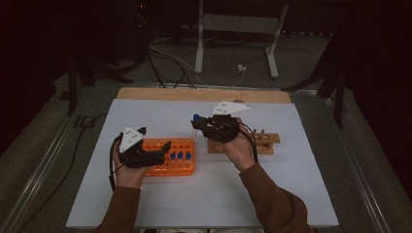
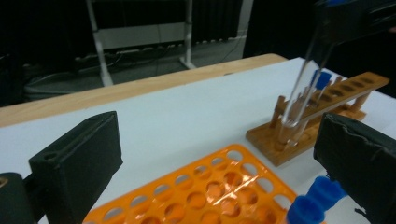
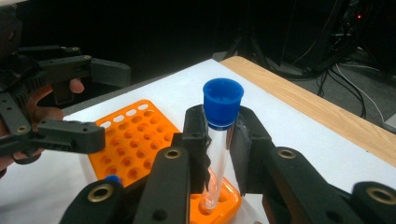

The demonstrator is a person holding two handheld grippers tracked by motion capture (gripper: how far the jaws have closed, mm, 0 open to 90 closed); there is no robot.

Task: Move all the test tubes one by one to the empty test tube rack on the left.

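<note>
High view: the right gripper [image 1: 196, 124] sits near the middle of the white tabletop [image 1: 160, 114], its fingers closed on a clear test tube [image 1: 194, 125] with a blue cap, held above the surface between the two racks. At about three o'clock from it lies the wooden rack [image 1: 268, 140]; at about eight o'clock lies the orange rack [image 1: 182, 143], with blue-capped tubes [image 1: 180, 156] standing in its right part. The left gripper [image 1: 165, 146] hovers over the orange rack's left end, fingers spread wide with nothing between them.

Right gripper view: the test tube [image 3: 219, 140] stands nearly upright between the two fingers [image 3: 194, 135], which clamp it just under its cap.

Left gripper view: the fingers [image 2: 79, 163] stand far apart above the orange rack [image 2: 205, 186], and the held tube [image 2: 303, 91] hangs tilted at one o'clock, in front of the wooden rack [image 2: 322, 112].
</note>
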